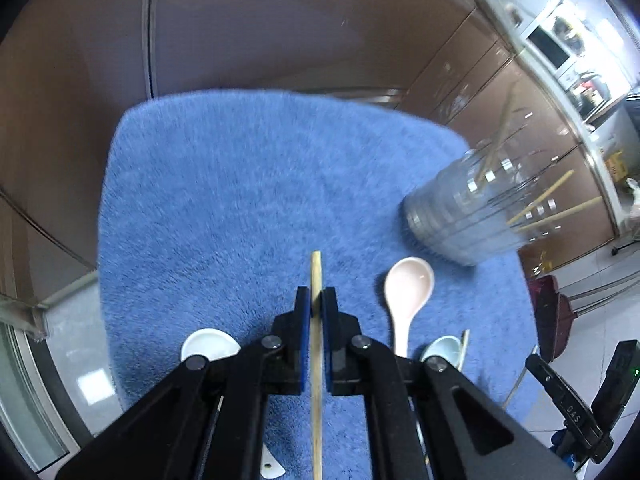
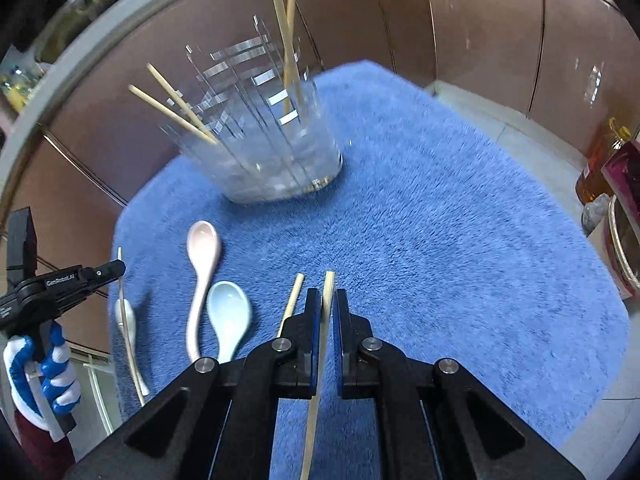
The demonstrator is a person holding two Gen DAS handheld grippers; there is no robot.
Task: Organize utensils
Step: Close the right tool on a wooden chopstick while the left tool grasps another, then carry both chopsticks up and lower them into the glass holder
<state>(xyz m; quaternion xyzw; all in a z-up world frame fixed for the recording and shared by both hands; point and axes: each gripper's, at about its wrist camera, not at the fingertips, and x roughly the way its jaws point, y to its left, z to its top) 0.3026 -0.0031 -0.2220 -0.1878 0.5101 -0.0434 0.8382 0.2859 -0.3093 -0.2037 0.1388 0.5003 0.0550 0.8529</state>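
My left gripper (image 1: 316, 292) is shut on a wooden chopstick (image 1: 316, 268), held above the blue mat (image 1: 260, 180). My right gripper (image 2: 329, 294) is shut on another chopstick (image 2: 329, 280). A pink spoon (image 2: 202, 264), a light blue spoon (image 2: 228, 316) and a white spoon (image 2: 130, 322) lie on the mat between the two grippers, with a loose chopstick (image 2: 291, 304) beside the right fingers. A clear holder (image 2: 272, 152) with several chopsticks in it stands at the mat's far side. The left gripper (image 2: 117, 269) also shows from the side, in a gloved hand (image 2: 44, 368).
Brown cabinet fronts (image 1: 280, 32) rise behind the mat. A microwave (image 1: 550, 46) sits on a counter far right in the left wrist view. An amber bottle (image 2: 600, 168) and a red container (image 2: 628, 216) stand at the right wrist view's right edge. Pale floor tiles (image 1: 592, 320) surround the mat.
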